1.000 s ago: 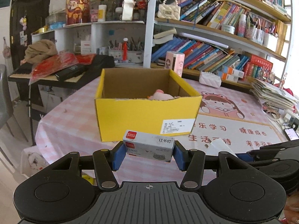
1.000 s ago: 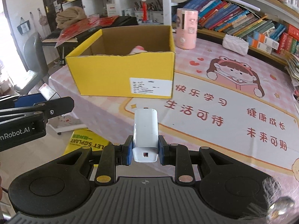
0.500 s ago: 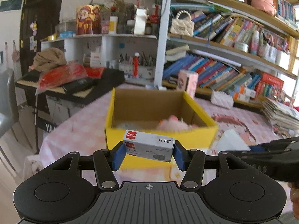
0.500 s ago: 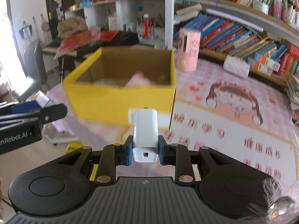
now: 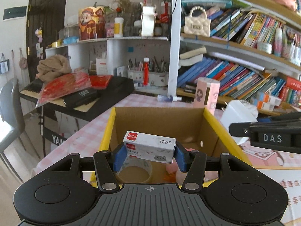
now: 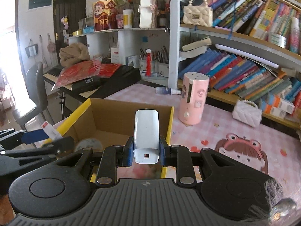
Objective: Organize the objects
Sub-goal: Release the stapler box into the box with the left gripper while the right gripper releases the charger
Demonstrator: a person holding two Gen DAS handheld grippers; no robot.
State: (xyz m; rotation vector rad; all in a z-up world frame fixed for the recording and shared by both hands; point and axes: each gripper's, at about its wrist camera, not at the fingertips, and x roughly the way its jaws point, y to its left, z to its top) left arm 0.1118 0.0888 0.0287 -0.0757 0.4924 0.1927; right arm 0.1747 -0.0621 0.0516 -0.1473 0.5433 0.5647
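Note:
My left gripper (image 5: 149,155) is shut on a small white staples box (image 5: 149,146) and holds it over the open yellow cardboard box (image 5: 109,130). My right gripper (image 6: 146,151) is shut on a white charger block (image 6: 146,130) and holds it over the same yellow box (image 6: 170,120), near its right wall. Inside the box lie a roll of tape (image 5: 134,171) and a pink soft thing (image 5: 172,167). The right gripper and its charger (image 5: 238,116) show at the right of the left wrist view. The left gripper (image 6: 33,137) shows at the left of the right wrist view.
A pink cylinder (image 6: 193,99) stands on the pink tablecloth behind the box. A small white quilted bag (image 6: 246,114) lies to its right. Bookshelves run along the back. A keyboard with red bags (image 5: 75,88) and a grey chair (image 6: 32,101) stand to the left.
Both grippers have moved forward and up from in front of the yellow box to over its opening, each still holding its object.

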